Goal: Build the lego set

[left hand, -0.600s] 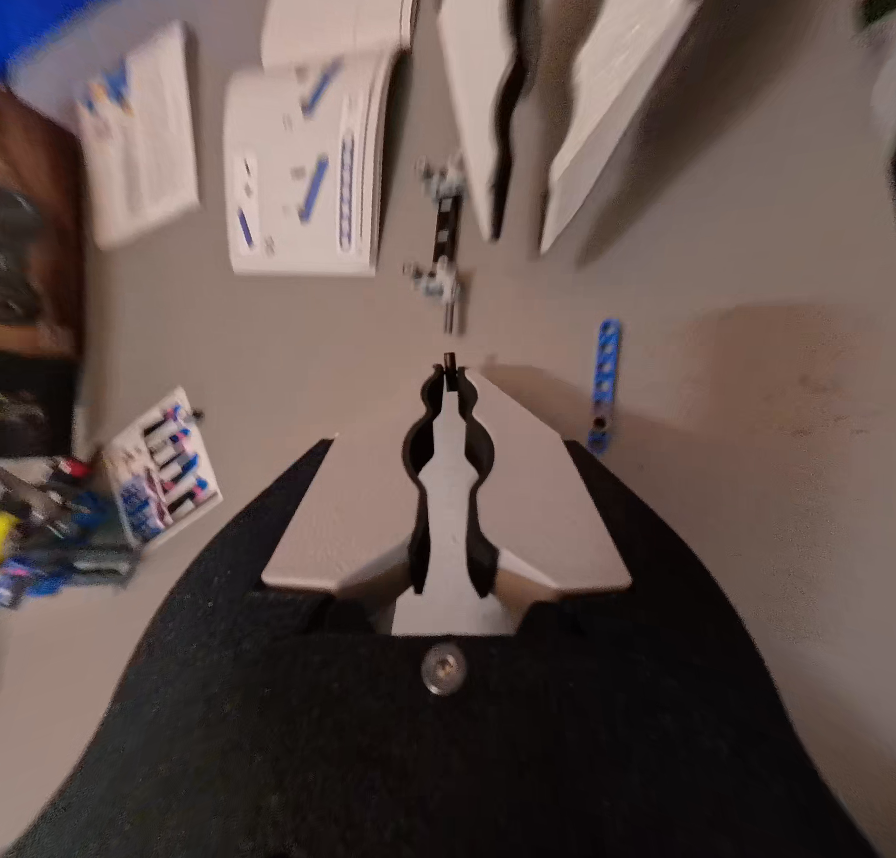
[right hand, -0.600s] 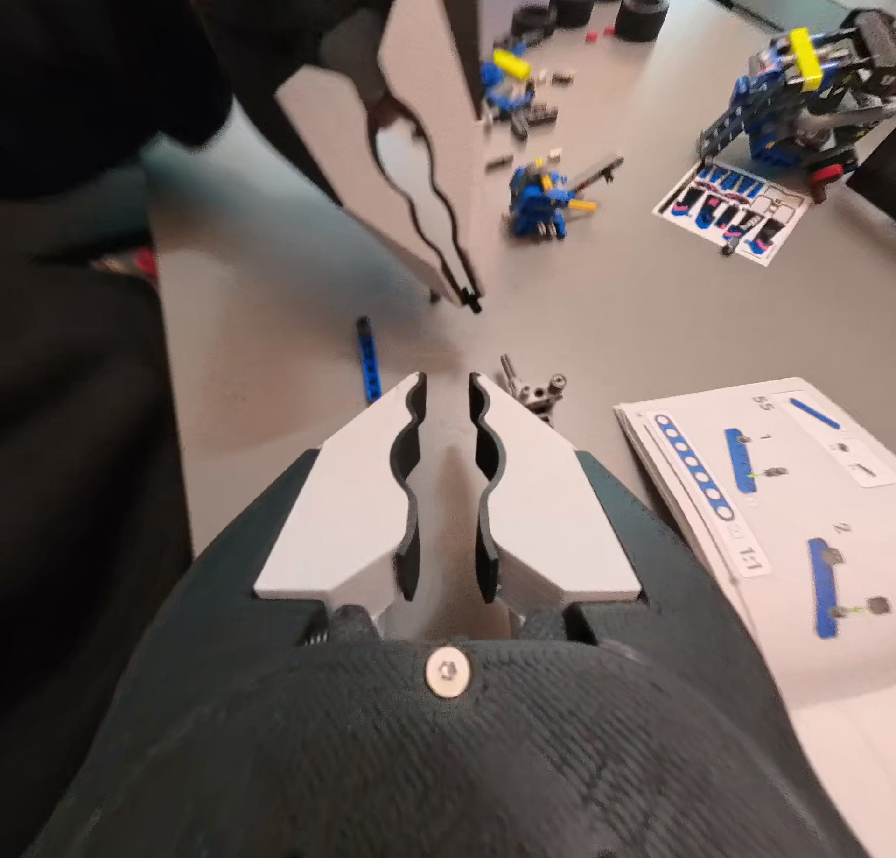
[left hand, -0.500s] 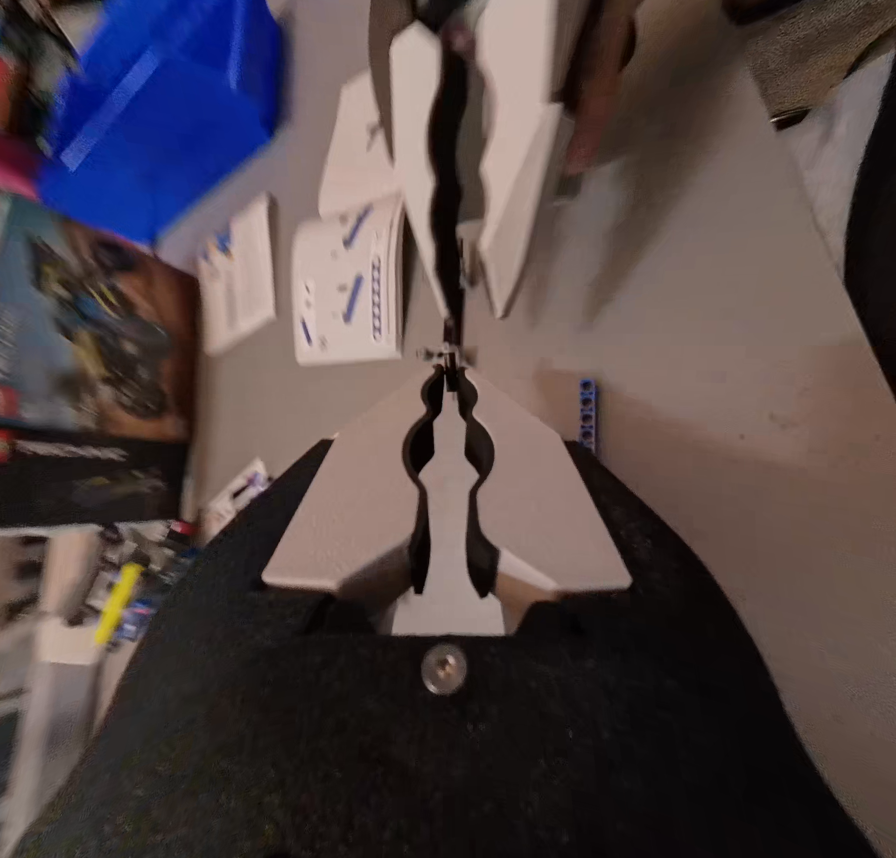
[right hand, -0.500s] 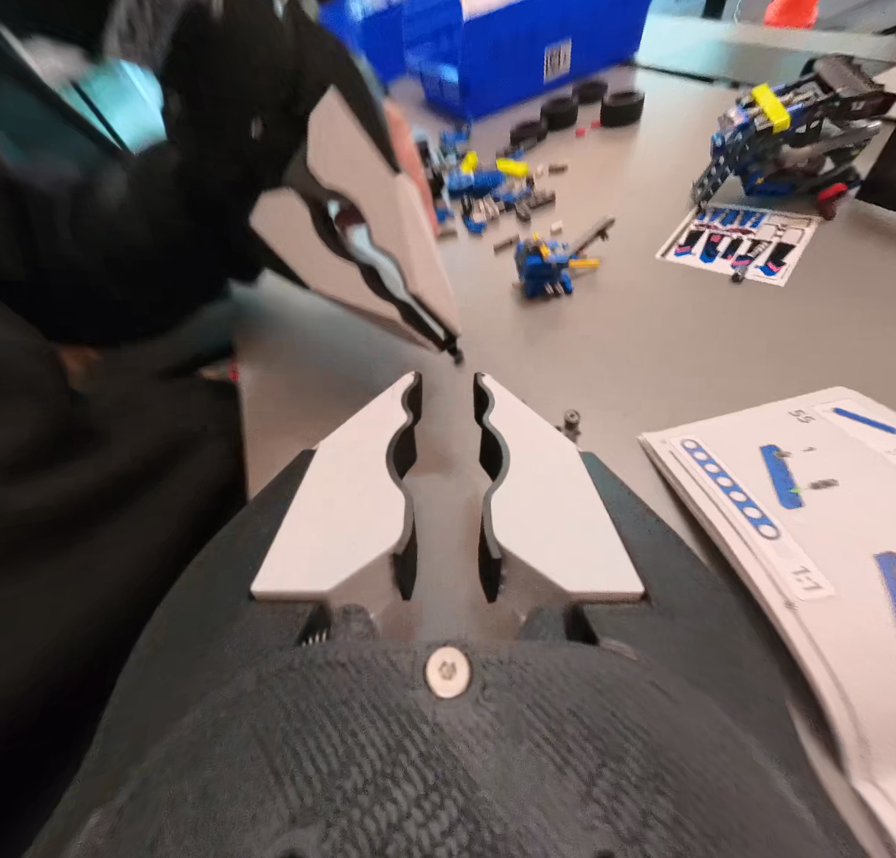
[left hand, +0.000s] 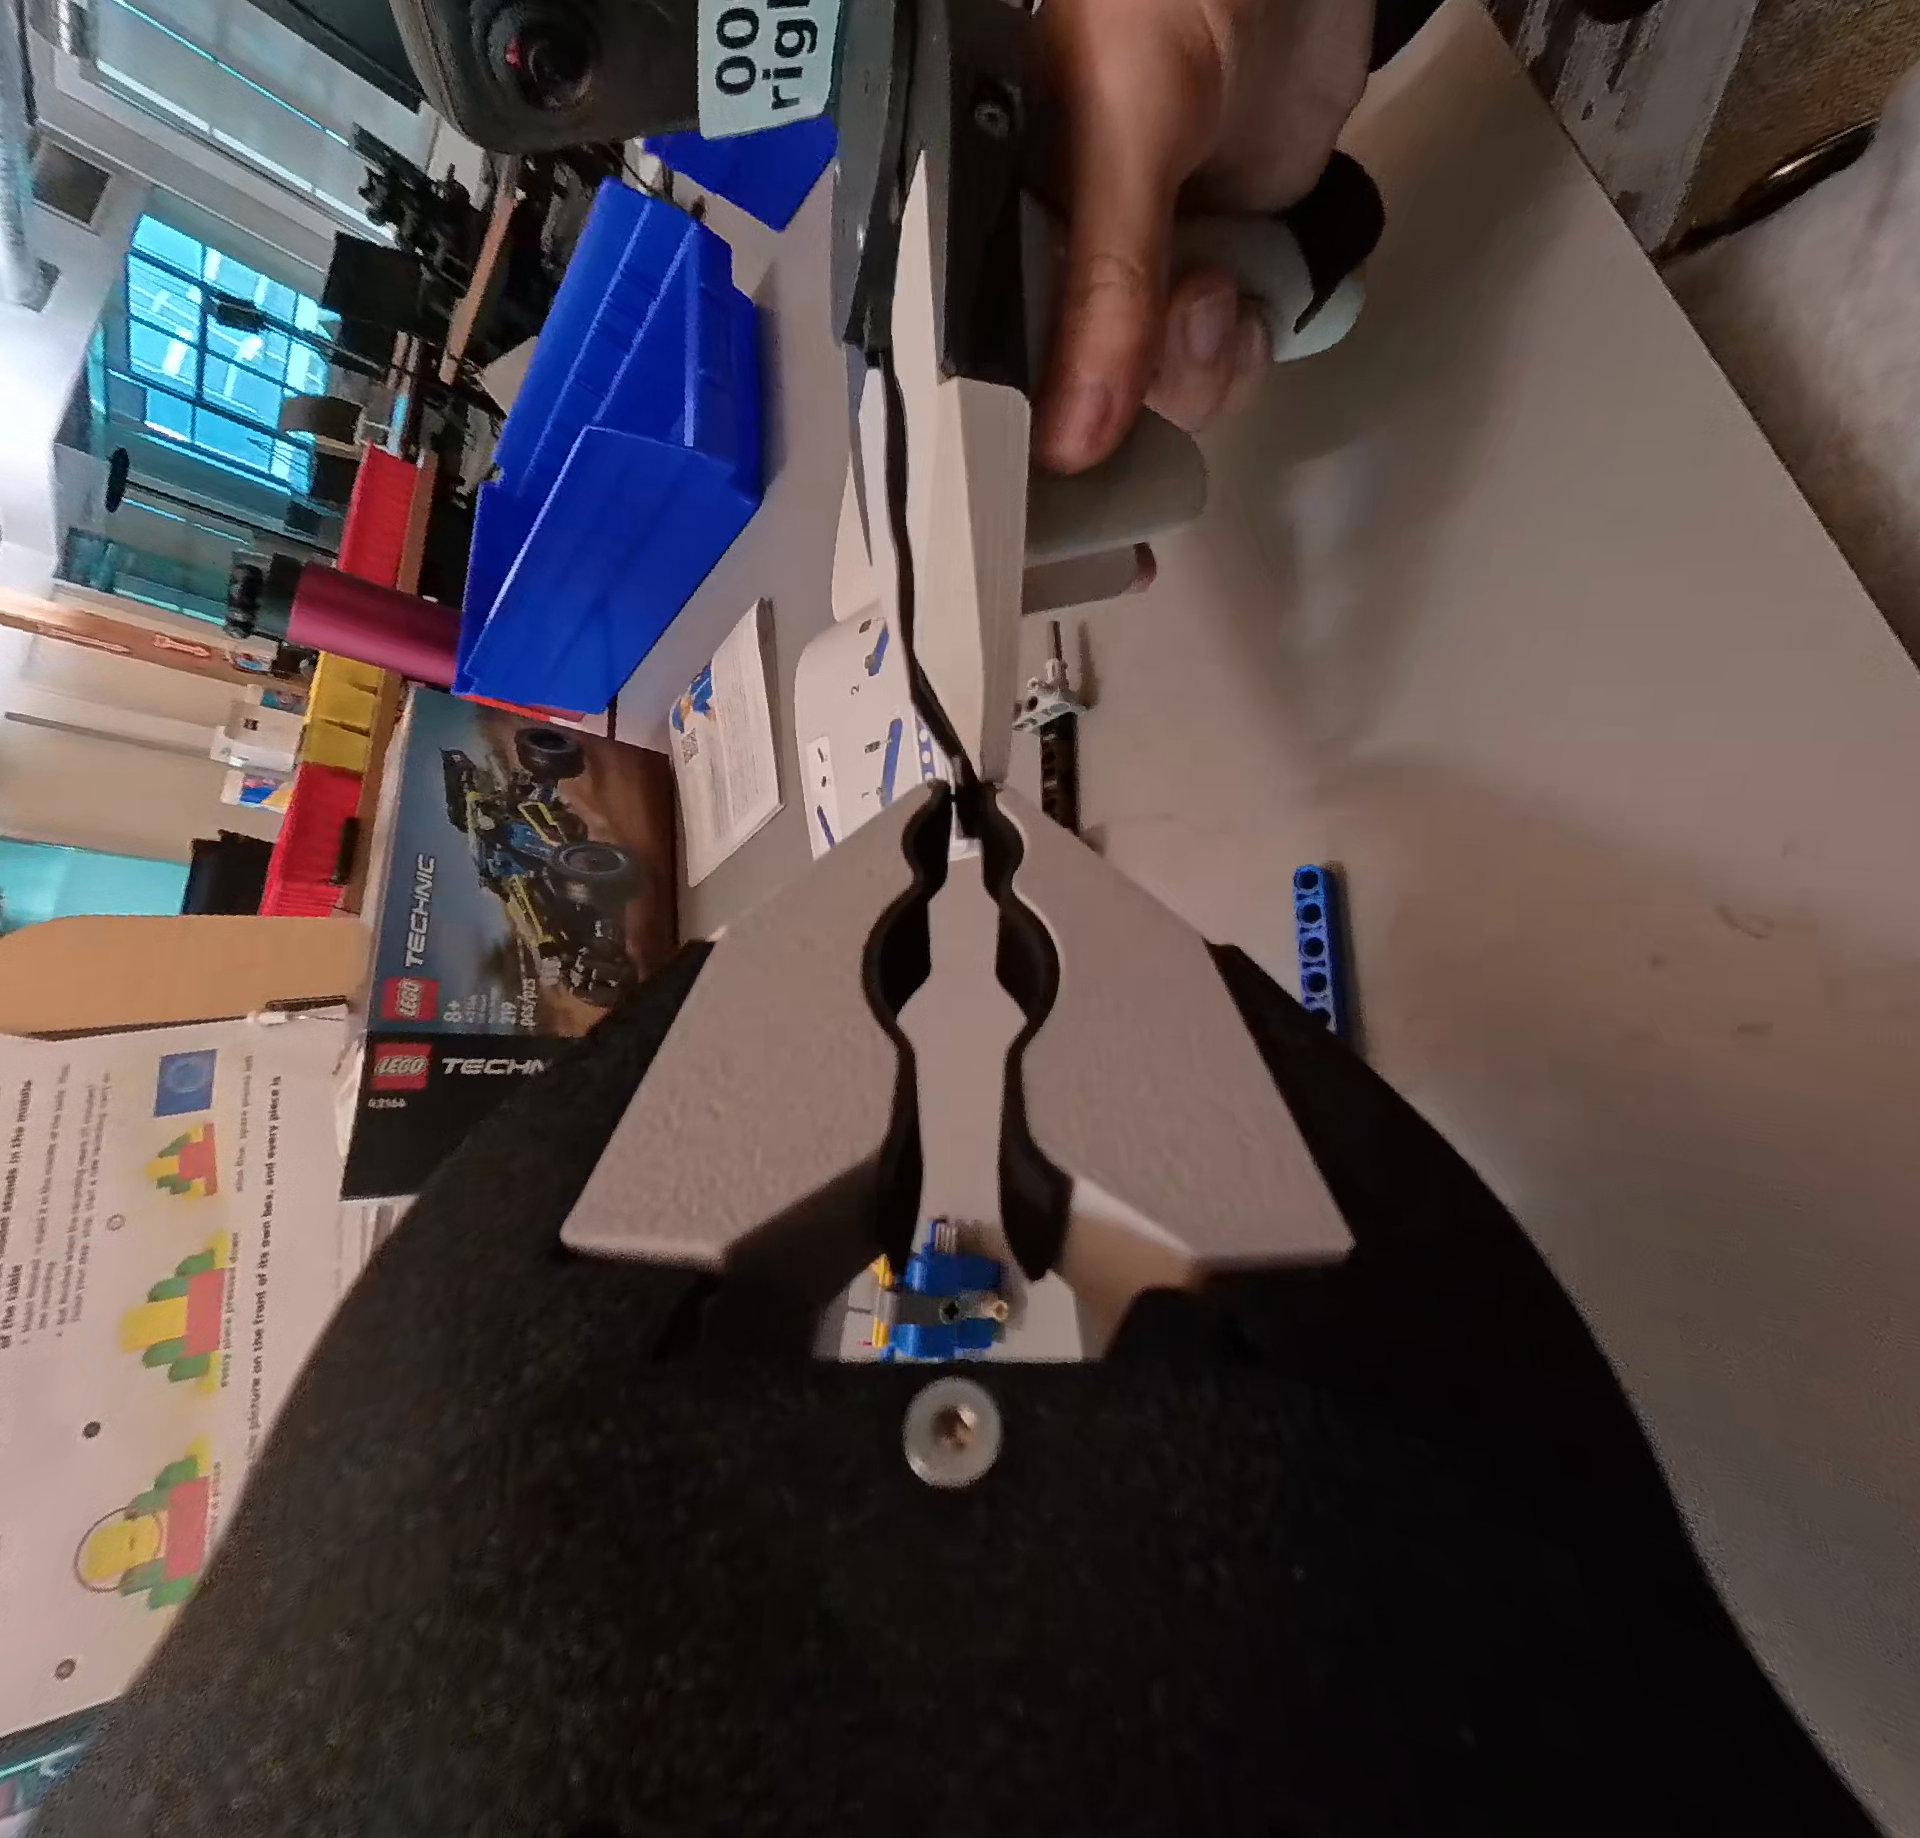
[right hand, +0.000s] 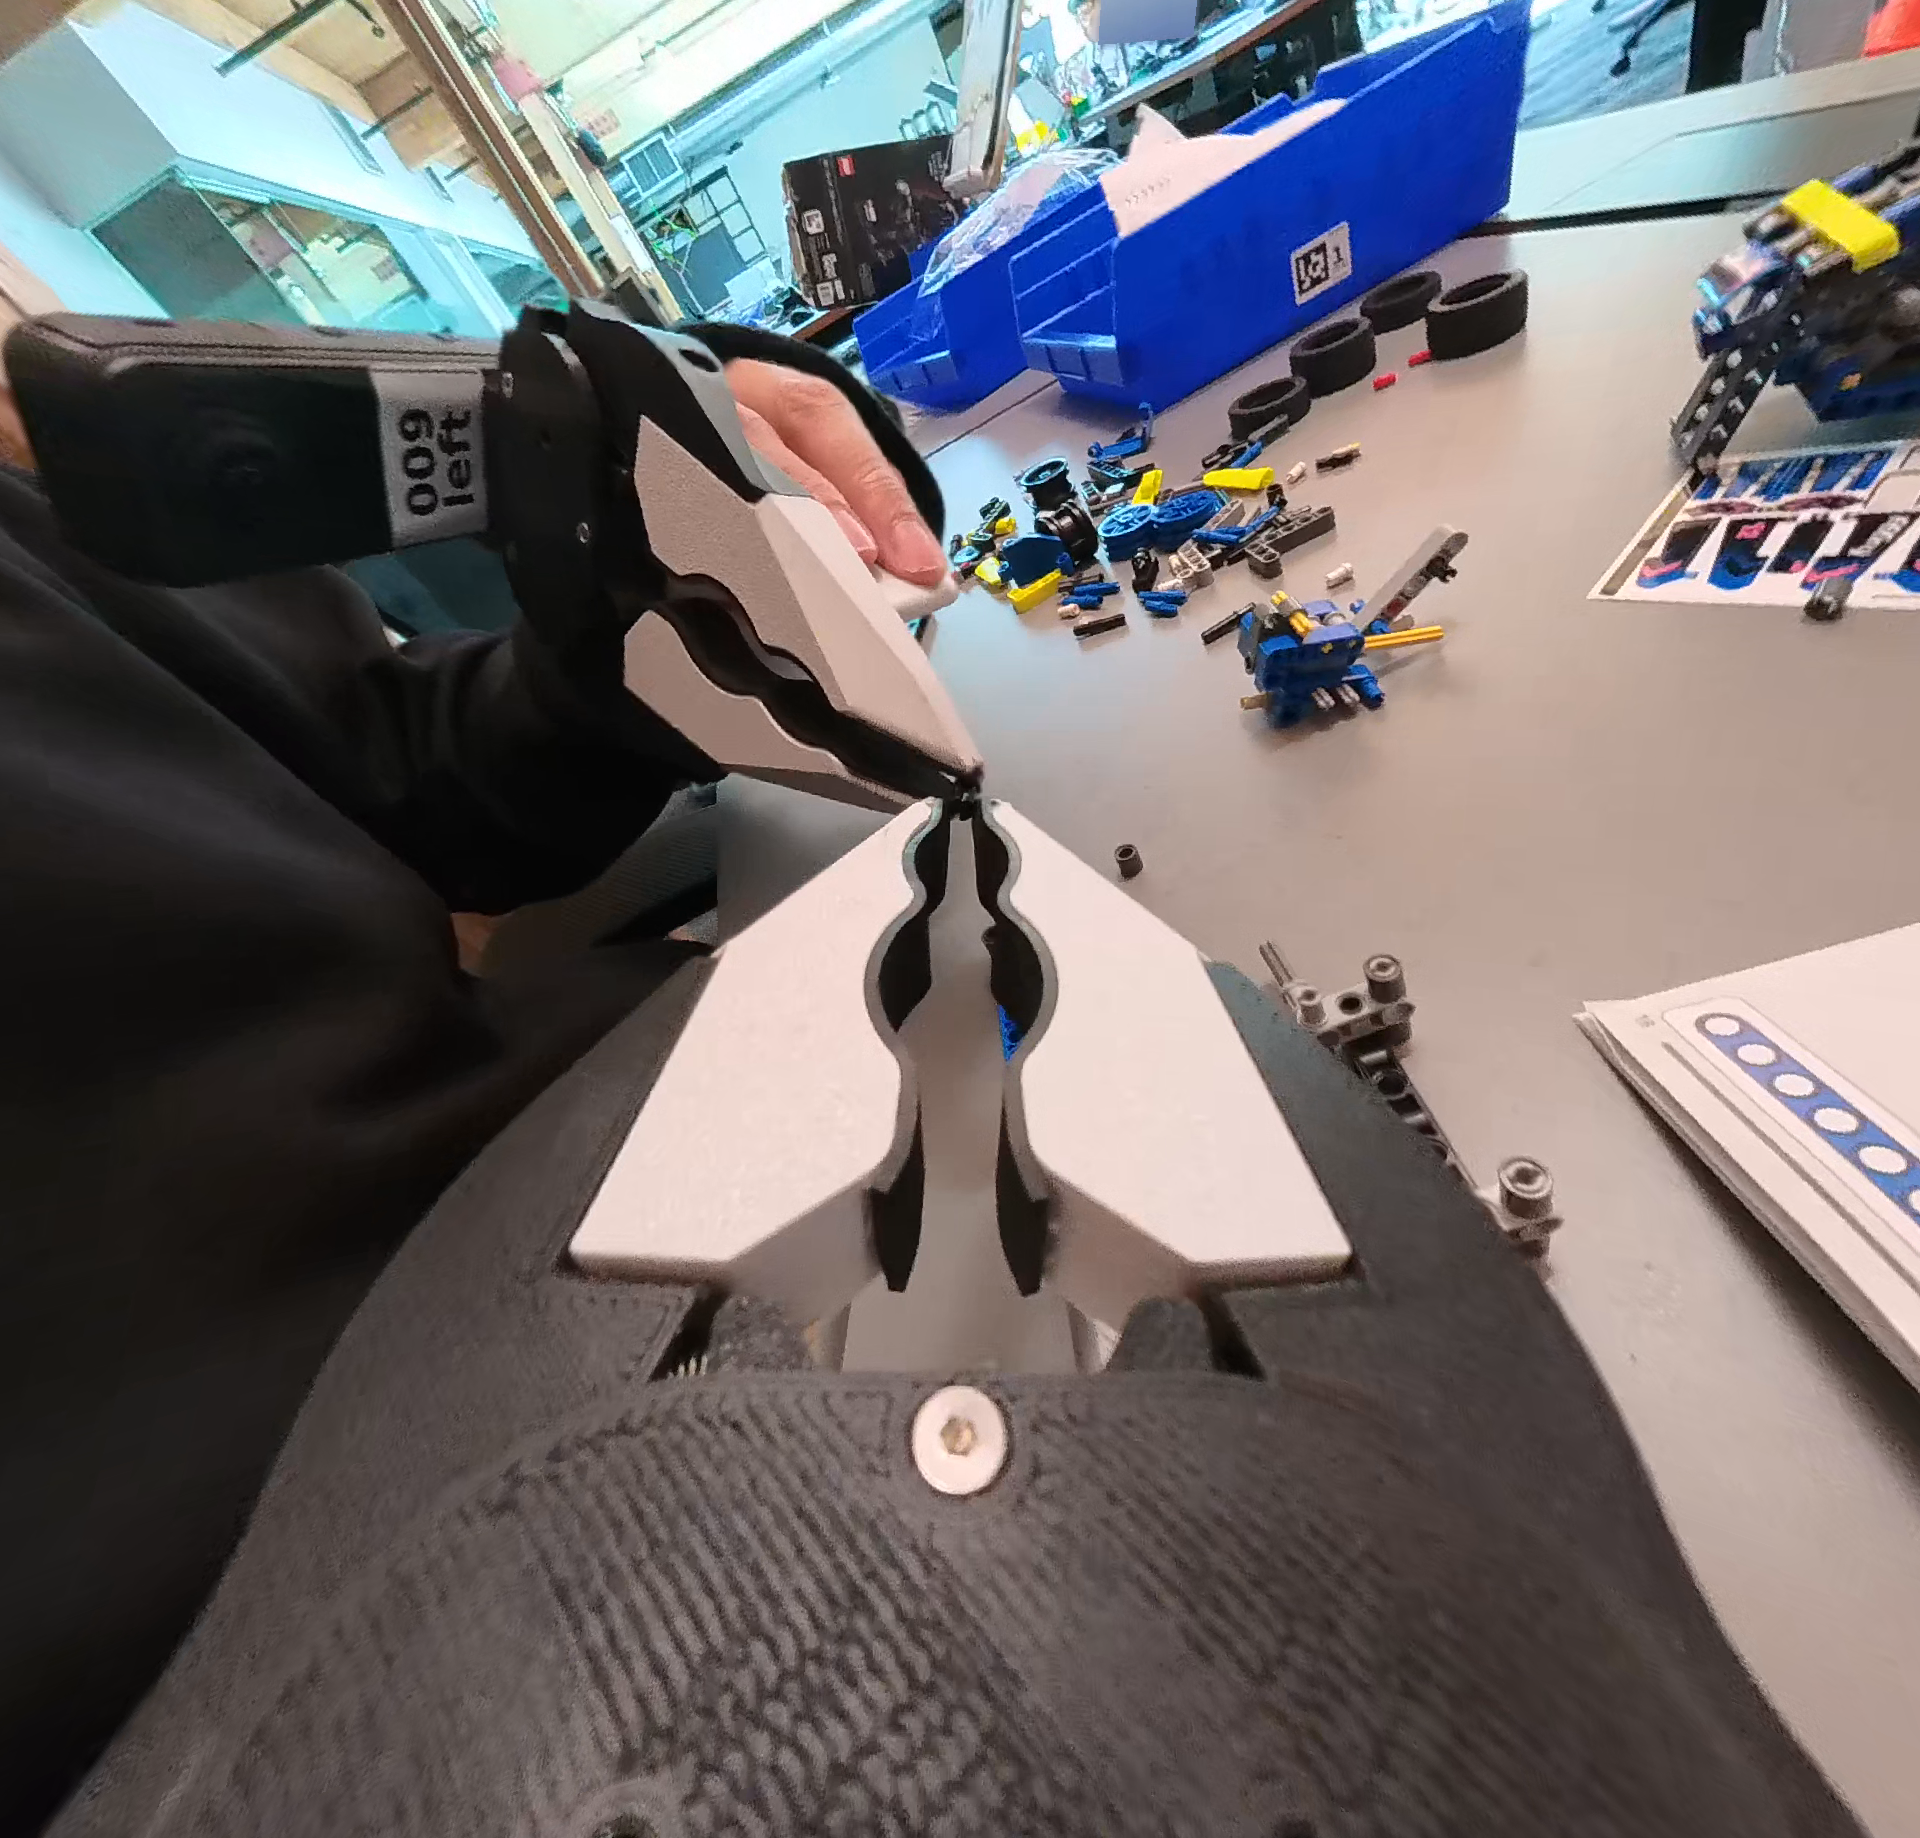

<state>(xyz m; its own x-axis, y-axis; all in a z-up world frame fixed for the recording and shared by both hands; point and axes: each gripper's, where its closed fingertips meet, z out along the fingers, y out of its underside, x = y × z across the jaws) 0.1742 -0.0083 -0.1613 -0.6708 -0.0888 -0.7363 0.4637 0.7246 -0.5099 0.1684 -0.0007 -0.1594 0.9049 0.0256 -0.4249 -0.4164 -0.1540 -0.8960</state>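
Right wrist view: above the tabletop's [right hand: 1558, 853] near edge, left gripper [right hand: 961, 780] and right gripper [right hand: 961, 814] meet tip to tip, both clenched on a small black pin [right hand: 968, 799]; blue beam [left hand: 1317, 941] lies beneath.

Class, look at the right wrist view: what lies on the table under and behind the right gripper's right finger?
A grey and black lego beam assembly runs out from beneath the right gripper; one end is covered. A blue piece peeks between the fingers, mostly hidden.
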